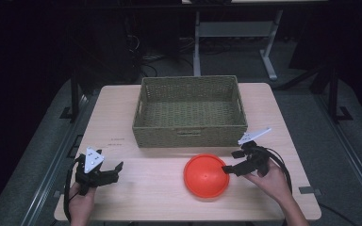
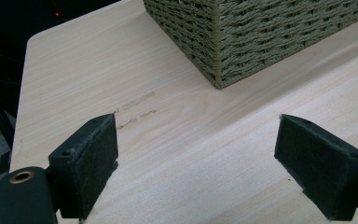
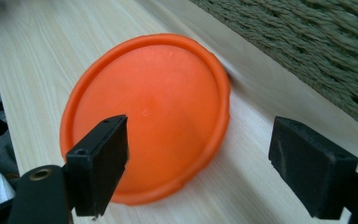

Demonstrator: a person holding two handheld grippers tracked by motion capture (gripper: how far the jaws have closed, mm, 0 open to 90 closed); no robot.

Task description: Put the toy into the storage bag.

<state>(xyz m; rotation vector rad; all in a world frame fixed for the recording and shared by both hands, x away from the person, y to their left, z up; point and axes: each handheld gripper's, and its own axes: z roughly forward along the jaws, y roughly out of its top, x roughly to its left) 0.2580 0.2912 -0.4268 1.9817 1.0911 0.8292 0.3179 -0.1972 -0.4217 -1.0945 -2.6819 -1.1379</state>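
Nearest the front edge of the worktop (image 1: 146, 197), two hands come in, each with a hand-held gripper. On the left, the left hand-held gripper (image 1: 113, 172) sits near the front left corner with its jaws spread wide over bare wood, holding nothing; its own view shows the padded jaws well apart and only wood grain between them.

Right of centre, just behind the front edge, lies an orange dish (image 1: 206, 176), dome side up by the look of it. The right hand-held gripper (image 1: 229, 168) is at its right rim, jaws wide apart and gripping nothing. In the right gripper view one pad overlaps the dish (image 3: 151, 112) while the other stands over bare wood beside it, so the rim lies between the jaws.

The step in hand looks like taking the dish by its edge. To do it well, the lower jaw should slide under the lip, which lies flat on the wood, and the pinch should land squarely on the rim, since the smooth dome would likely slip out of a shallow bite.

Behind the dish, toward the far edge, stands a woven basket (image 1: 189, 133), empty as far as can be seen. Its front wall is close behind the dish and would have to be cleared on any lift that way.
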